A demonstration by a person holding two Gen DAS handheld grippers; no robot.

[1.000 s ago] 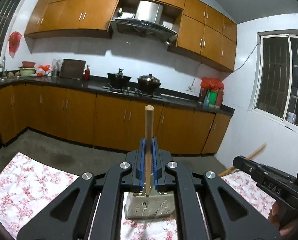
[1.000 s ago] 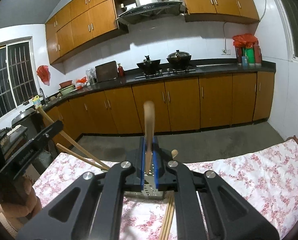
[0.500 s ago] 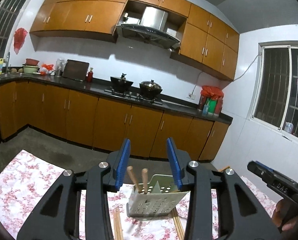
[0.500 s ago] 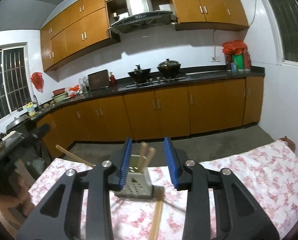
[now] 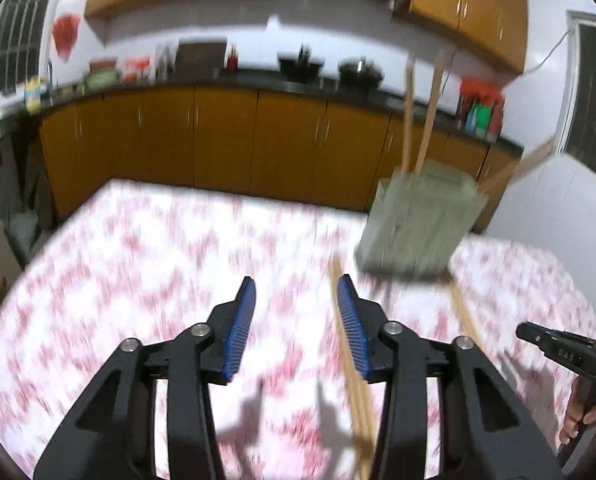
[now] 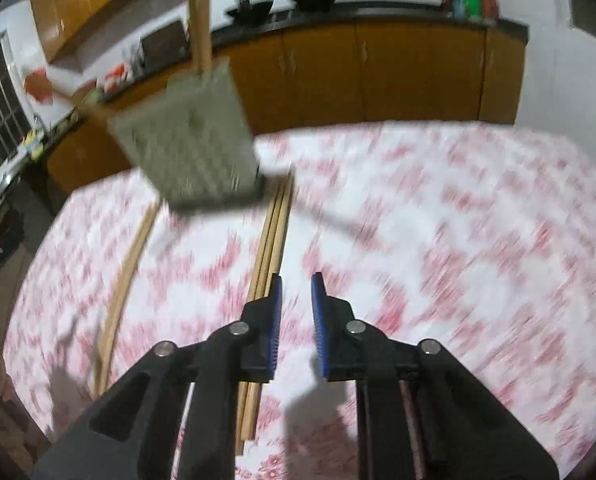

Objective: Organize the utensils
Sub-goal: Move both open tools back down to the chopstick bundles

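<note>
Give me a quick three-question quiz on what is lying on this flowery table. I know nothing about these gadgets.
1. True or false: the grey perforated utensil holder is empty.
2. What covers the surface under the holder? A) plain blue cloth B) white cloth with red flower print C) bare wood
3. Where are the loose wooden chopsticks that are not yet sorted?

Key
1. False: wooden sticks stand in it.
2. B.
3. Lying flat on the cloth near the holder, some on each side of it.
</note>
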